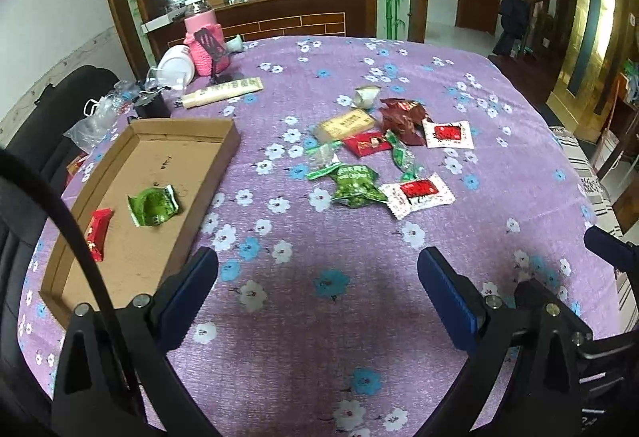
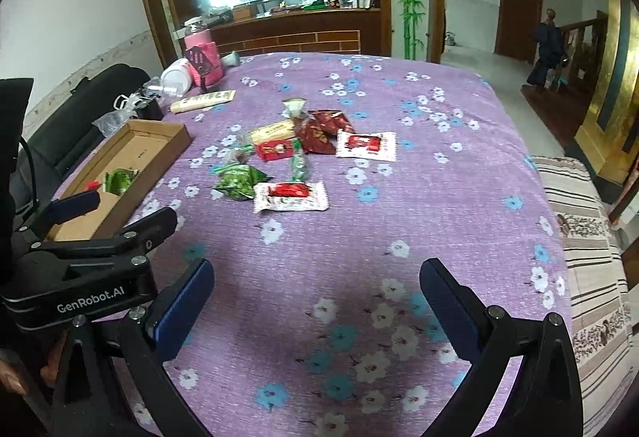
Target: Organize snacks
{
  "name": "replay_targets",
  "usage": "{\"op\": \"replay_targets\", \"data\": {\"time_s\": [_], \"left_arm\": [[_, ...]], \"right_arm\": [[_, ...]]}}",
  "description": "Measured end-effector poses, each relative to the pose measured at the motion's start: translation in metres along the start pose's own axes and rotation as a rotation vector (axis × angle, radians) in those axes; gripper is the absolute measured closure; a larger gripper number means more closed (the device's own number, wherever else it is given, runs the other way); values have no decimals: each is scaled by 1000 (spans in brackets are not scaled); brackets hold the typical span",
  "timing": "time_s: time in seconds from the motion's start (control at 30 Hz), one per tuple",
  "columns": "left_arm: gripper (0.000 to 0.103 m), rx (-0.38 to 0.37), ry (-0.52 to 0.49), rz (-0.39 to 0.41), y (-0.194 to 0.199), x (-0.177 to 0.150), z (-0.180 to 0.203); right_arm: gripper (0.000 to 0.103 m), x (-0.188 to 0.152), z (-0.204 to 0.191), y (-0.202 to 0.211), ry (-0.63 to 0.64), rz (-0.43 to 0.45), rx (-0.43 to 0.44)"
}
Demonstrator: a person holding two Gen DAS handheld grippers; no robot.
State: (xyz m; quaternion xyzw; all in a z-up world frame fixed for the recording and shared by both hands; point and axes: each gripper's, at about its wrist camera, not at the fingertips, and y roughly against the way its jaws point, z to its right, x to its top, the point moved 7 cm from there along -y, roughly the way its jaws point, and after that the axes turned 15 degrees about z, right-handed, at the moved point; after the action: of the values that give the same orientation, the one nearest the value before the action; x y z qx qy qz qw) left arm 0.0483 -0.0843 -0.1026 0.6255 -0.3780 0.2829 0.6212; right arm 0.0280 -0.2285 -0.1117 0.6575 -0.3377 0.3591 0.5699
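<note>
Over the purple floral cloth (image 1: 359, 317) I hold both tongs low, near the table's front edge. My left gripper (image 1: 318, 269) gapes wide and holds nothing; my right gripper (image 2: 316, 279) is just as wide and bare. The snacks (image 1: 379, 153) lie in a loose heap mid-table, well apart from both. To the left sits the cardboard tray (image 1: 191, 197), with a green packet (image 1: 153, 206) and a red one (image 1: 98, 233) inside it.
</note>
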Motion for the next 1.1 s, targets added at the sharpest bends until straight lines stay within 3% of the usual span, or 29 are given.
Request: {"op": "replay_targets", "data": {"time_s": [0.33,1.1], "left_arm": [[3,-31,-33,-11,0,-4,18],[3,-31,-21,-17,-1,-2,16]], "right_arm": [[0,-5,17,4,-27,2,-49],[0,-4,14,1,-29,-1,-40]]}}
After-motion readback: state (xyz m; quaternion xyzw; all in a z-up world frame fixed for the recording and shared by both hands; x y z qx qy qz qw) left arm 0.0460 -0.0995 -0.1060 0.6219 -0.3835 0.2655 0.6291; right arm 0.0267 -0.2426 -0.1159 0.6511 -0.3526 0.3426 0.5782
